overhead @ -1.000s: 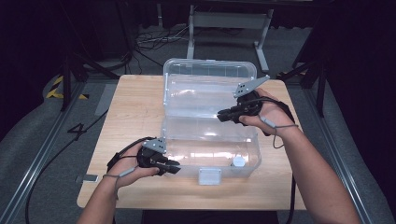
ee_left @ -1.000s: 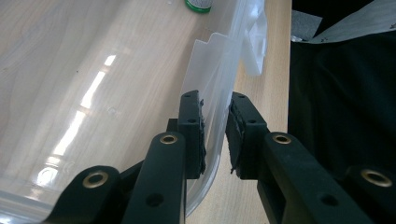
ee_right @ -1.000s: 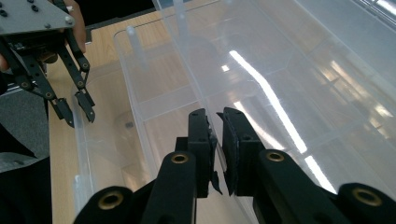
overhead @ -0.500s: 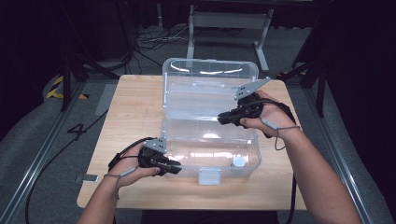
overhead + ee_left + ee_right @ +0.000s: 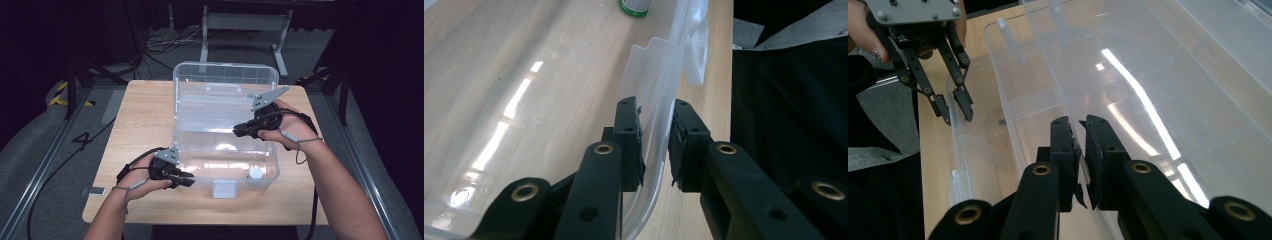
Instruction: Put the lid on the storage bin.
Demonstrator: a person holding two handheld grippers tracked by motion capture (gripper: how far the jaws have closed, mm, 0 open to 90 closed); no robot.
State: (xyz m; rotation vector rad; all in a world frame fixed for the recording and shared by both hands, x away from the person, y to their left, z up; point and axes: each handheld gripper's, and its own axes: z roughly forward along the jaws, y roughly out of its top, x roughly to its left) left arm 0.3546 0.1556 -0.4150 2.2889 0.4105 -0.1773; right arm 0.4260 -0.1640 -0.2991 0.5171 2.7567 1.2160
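Note:
A clear plastic box (image 5: 225, 150) stands on the wooden table with its lid (image 5: 225, 82) tipped open at the back. My left gripper (image 5: 189, 180) is at the box's front left corner. In the left gripper view its jaws (image 5: 656, 145) straddle the front wall (image 5: 659, 85), with the pads closed on the plastic. My right gripper (image 5: 236, 131) reaches in from the right at the hinge line. Its nearly closed jaws (image 5: 1082, 150) pinch the thin rear rim (image 5: 1048, 75). The left gripper (image 5: 955, 112) appears at the upper left of the right gripper view, on the front wall.
A small white-capped bottle (image 5: 256, 173) with a green band (image 5: 634, 6) lies inside the box near its front right. A white latch (image 5: 224, 189) hangs from the front wall. Bare wood (image 5: 135, 125) runs left of the box; dark floor, cables and stands surround the table.

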